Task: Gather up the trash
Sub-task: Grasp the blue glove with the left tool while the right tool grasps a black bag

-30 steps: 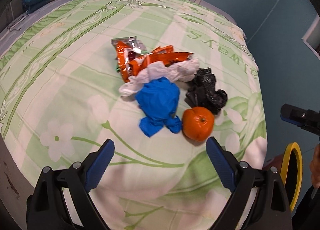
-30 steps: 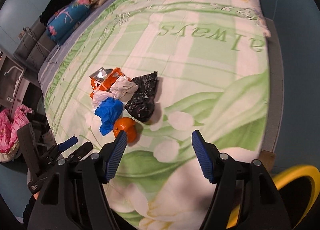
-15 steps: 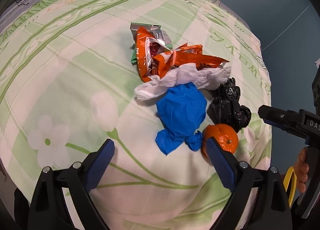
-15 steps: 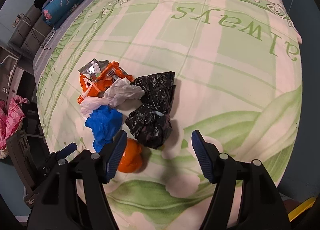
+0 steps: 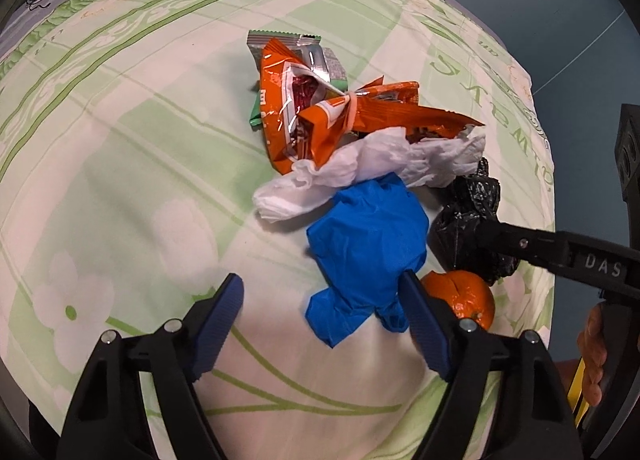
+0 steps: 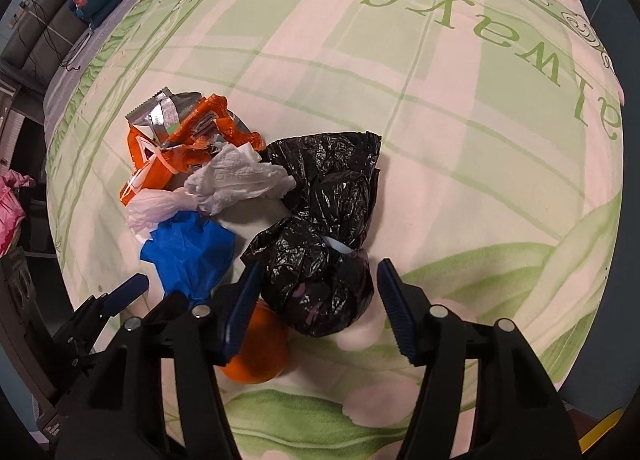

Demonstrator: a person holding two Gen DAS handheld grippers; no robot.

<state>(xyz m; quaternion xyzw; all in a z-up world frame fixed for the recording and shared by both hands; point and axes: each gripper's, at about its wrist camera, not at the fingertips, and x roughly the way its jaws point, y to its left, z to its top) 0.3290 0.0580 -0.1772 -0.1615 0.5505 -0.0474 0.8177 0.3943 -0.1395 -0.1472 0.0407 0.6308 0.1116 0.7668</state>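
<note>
- We have the whole trash pile lying on the bedspread (image 6: pixel 460 108), and as far as we can judge nothing is collected yet.
- Our right gripper (image 6: pixel 318 302) stands with jaws wide apart, straddling the knotted end of the black bag (image 6: pixel 324 244); the fingers sit on either side of it but we cannot tell if they touch.
- Our left gripper (image 5: pixel 320 324) is spread open too, holding nothing, with the lower end of the blue wad (image 5: pixel 366 256) between its fingers.
- The orange (image 5: pixel 466 300) sits just beside the blue wad, tucked against the black bag and partly behind the left gripper's right finger.
- Farther up the pile we see white tissue (image 5: pixel 360 172) draped over the blue wad's top edge, and orange wrappers (image 5: pixel 320 116) with a silver-green packet (image 5: pixel 296 48) beyond.
- A sliver of yellow (image 6: pixel 608 430) shows off the bed's edge at lower right; we cannot tell what it is.
- We reckon the black bag is the first pick: the right jaws need to close on the knot.
- Everything else is left: blue wad, tissue, wrappers, packet, perhaps the orange.
</note>
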